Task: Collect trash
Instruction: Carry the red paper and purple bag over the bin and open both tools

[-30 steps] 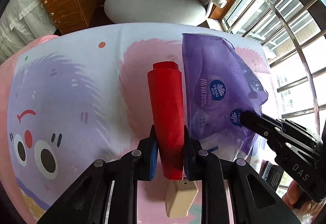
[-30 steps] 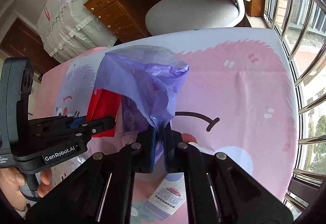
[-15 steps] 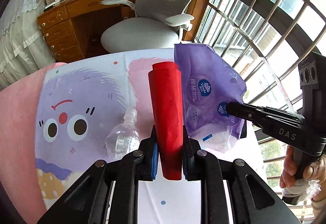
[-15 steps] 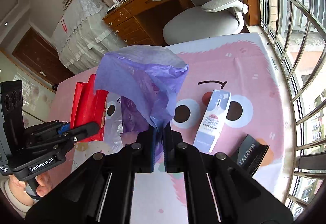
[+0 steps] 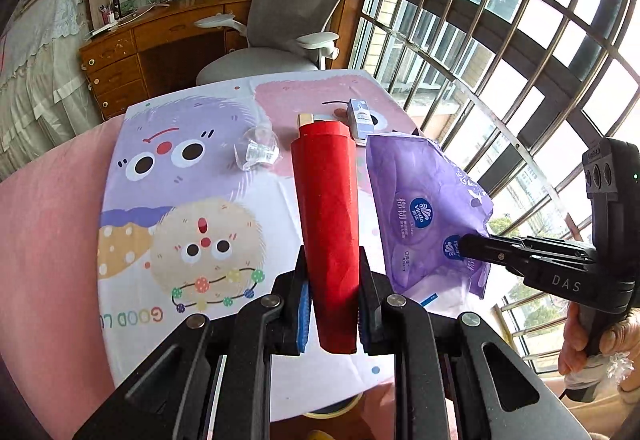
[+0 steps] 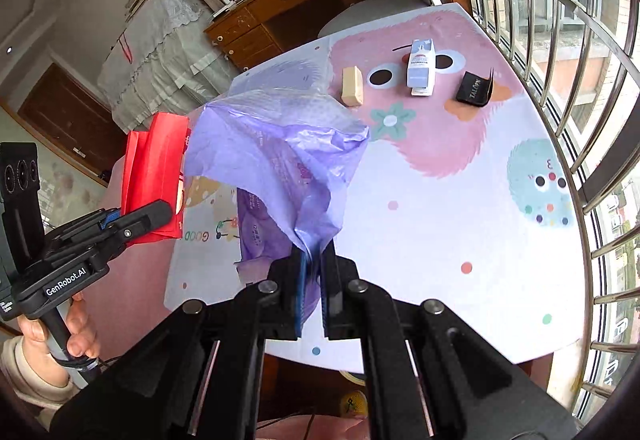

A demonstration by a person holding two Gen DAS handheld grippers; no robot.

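Note:
My left gripper (image 5: 331, 298) is shut on a red paper packet (image 5: 326, 208), held up over the near edge of the table; the same packet (image 6: 154, 176) shows at the left of the right wrist view. My right gripper (image 6: 313, 280) is shut on a crumpled purple plastic tissue wrapper (image 6: 280, 156), which hangs just right of the red packet as the purple wrapper (image 5: 424, 208) in the left wrist view. Both are lifted off the cartoon tablecloth (image 5: 180, 208).
On the table lie a clear crushed plastic bottle (image 5: 258, 148), a beige block (image 6: 352, 86), a blue-and-white carton (image 6: 420, 68) and a black folded packet (image 6: 474, 88). A grey office chair (image 5: 288, 24) and wooden desk stand beyond. Barred windows (image 5: 500, 40) run along the right.
Both grippers have pulled back and risen from the table with their items; much more of the tablecloth and the remaining items now shows.

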